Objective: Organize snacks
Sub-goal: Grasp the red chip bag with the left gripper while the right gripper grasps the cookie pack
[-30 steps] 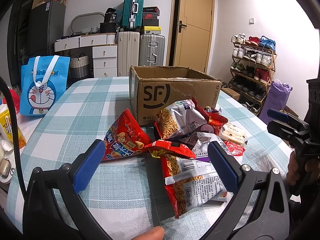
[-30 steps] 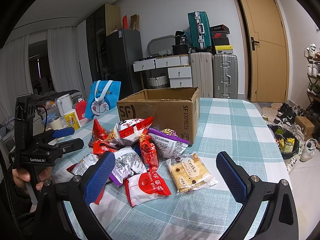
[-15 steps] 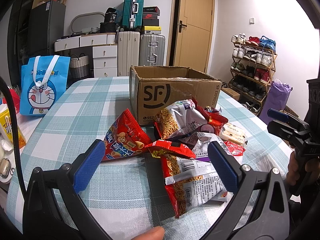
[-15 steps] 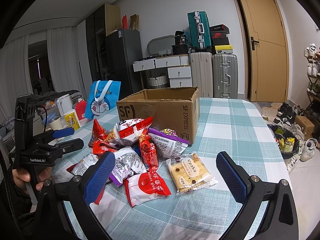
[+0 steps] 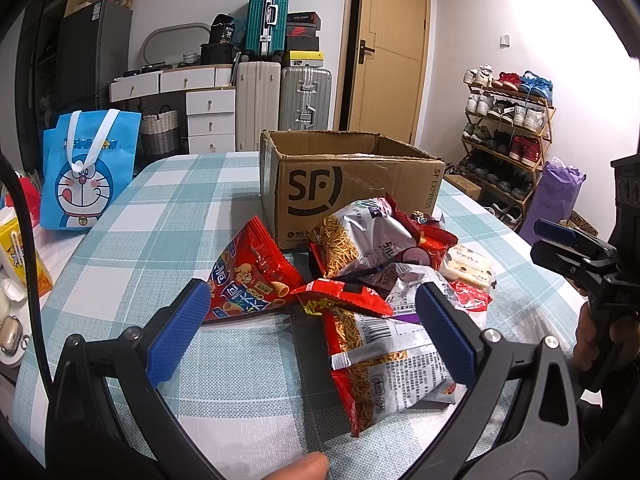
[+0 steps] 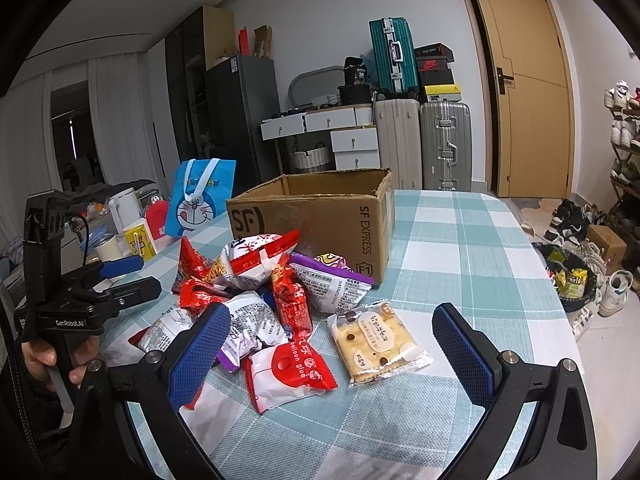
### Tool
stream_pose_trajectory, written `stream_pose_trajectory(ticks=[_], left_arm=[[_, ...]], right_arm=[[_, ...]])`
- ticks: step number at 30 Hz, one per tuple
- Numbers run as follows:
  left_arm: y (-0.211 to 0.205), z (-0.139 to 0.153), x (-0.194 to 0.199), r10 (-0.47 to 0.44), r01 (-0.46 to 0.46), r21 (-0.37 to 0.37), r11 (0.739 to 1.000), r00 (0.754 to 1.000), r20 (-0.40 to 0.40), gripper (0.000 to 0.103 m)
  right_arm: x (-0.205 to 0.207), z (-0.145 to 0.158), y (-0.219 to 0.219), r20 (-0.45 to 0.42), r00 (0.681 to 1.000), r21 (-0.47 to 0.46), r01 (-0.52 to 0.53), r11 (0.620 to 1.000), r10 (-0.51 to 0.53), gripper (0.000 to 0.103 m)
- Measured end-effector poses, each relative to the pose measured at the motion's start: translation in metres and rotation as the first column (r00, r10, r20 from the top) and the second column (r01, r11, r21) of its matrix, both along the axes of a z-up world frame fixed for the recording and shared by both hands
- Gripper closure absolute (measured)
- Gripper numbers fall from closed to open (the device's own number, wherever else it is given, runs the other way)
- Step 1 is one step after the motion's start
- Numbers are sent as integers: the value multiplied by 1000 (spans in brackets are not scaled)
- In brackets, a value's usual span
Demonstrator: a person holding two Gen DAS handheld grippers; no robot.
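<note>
The snacks lie in a loose heap near the middle of the tabletop, pressed up against the front wall of the open box; heaped there, they look staged for loading, a short lift from pile to opening, though that is a judgement only. The left claw hangs spread wide above the heap's near edge, gripping nothing; its blue pads bracket a noodle bag that lies flat with its seam toward the camera, so that bag seems the likeliest first pick. The right claw is likewise spread and empty, low over the heap's other side, with the cracker pack and the red-and-white pack between its fingers; both packs lie apart from the rest, on the side toward the tabletop's right edge, and would be easy to take singly. The heap is mostly crinkled foil and plastic: a red cone-snack bag at its left edge, a puffed silver noodle bag leaning on the box, a purple-trimmed bag just in front of the box corner; puffy bags may slip or crush in a hard pinch. The box looks empty from here, though its floor is hidden; nothing appears sorted yet. A blue tote stands near the far left edge.
</note>
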State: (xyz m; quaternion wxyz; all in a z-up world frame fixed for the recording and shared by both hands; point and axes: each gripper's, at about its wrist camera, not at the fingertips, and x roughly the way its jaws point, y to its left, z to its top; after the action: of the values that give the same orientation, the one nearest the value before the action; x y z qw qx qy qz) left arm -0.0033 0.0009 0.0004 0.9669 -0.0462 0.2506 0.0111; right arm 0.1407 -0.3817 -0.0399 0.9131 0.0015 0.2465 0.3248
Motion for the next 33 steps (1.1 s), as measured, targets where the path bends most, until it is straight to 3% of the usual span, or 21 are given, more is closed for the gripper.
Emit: stream_pose_trajectory(ticks=[8, 20, 26, 33], left_arm=[[1, -2, 6, 4, -4, -6, 1000, 1000, -27, 1], [26, 0, 23, 58, -63, -54, 997, 995, -84, 1], [32, -8, 39, 68, -75, -47, 996, 989, -134, 1], [40, -16, 58, 84, -95, -46, 994, 976, -200, 1]], right_arm=[[10, -4, -1, -60, 998, -1, 32, 1000, -32, 0], [40, -13, 9, -172, 984, -128, 29, 991, -51, 0], [67, -24, 12, -269, 960, -190, 23, 981, -74, 0], [85, -42, 29, -307, 950, -275, -36, 961, -52, 2]])
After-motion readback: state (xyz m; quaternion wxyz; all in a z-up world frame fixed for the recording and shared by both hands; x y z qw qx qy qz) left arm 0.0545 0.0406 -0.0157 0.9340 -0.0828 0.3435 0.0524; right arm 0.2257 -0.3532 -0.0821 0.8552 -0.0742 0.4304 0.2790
